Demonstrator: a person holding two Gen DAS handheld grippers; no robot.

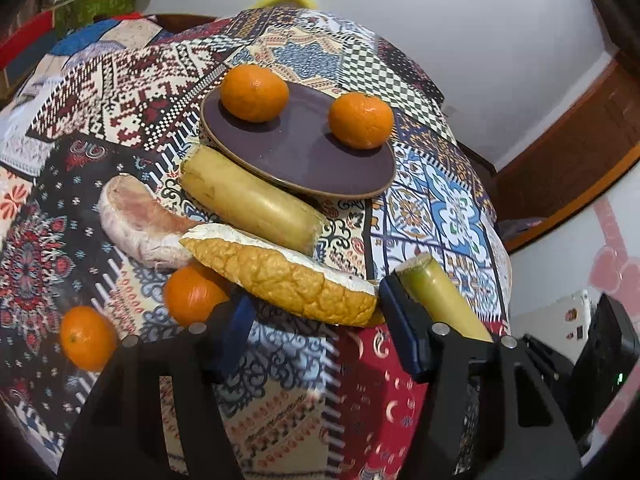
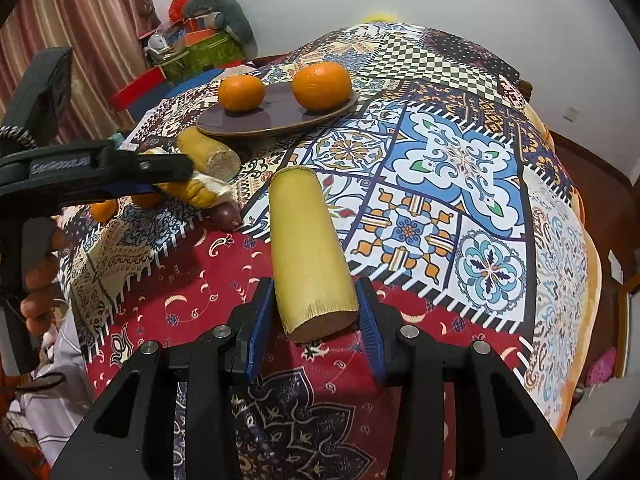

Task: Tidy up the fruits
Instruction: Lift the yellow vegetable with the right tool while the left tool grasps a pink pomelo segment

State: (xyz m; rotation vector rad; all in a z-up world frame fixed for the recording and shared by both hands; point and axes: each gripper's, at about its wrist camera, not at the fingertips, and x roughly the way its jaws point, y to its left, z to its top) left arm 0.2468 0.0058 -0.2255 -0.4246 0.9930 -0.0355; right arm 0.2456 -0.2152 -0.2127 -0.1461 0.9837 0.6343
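Observation:
A dark purple plate [image 1: 304,160] holds two tangerines [image 1: 254,92] [image 1: 360,120]. Beside its near rim lies a sugarcane piece [image 1: 252,200]. A peeled pink pomelo segment [image 1: 140,224] and two loose tangerines [image 1: 192,292] [image 1: 86,338] rest on the patterned cloth. My left gripper [image 1: 314,298] is shut on a slab of yellow pomelo peel [image 1: 280,276]. From the right wrist view it [image 2: 176,178] comes in from the left with the peel [image 2: 200,194] sticking out. My right gripper [image 2: 316,316] is shut on a second sugarcane piece [image 2: 308,248], which points toward the plate [image 2: 256,124].
A small dark round fruit [image 2: 228,216] sits under the peel. Boxes and clutter [image 2: 200,48] stand past the table's far left corner. The cloth drops off at the table's right edge [image 2: 576,240]. A hand [image 2: 40,280] holds the left gripper's handle.

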